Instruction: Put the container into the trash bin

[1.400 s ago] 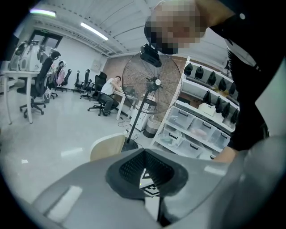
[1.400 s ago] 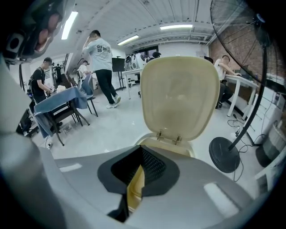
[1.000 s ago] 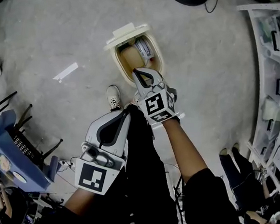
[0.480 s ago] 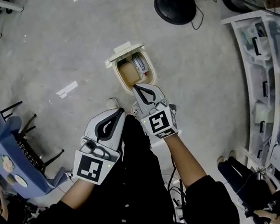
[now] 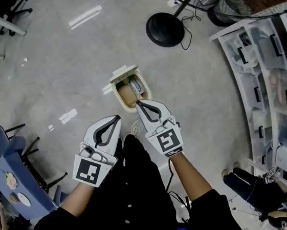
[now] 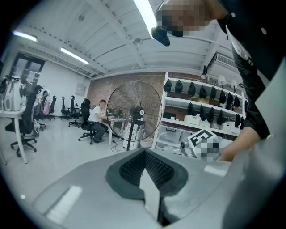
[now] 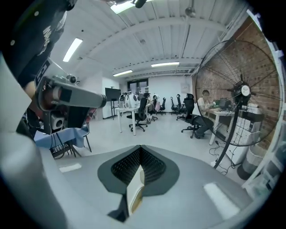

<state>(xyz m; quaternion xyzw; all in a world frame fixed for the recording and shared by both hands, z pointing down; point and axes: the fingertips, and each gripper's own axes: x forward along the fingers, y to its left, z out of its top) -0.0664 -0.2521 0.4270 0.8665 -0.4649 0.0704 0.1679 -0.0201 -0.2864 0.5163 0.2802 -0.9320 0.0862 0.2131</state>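
Trash bin is standing on the floor, upper centre of the head view, with its lid swinging open toward the upper left. The container is lying inside the bin: a pale piece w/ a printed label, tilted against the far wall, and a brownish item is sitting beside it. By my read the drop is done.

You're holding the right gripper just below the bin's near rim, tips pointing at it. The right gripper view is showing its pads pressed together w/ nothing between them.

You're holding the left gripper lower left of the bin, clear of it. Its own view is showing the same: pads closed on each other, no load.

Handling, as judgement only: the container is looking like thin-walled packaging, prob. light, fairly stiff but crushable, and smooth enough to slip. If you're re-taking it, approx. mid-body across the narrow sides is looking best, w/ light pressure and off the label face.
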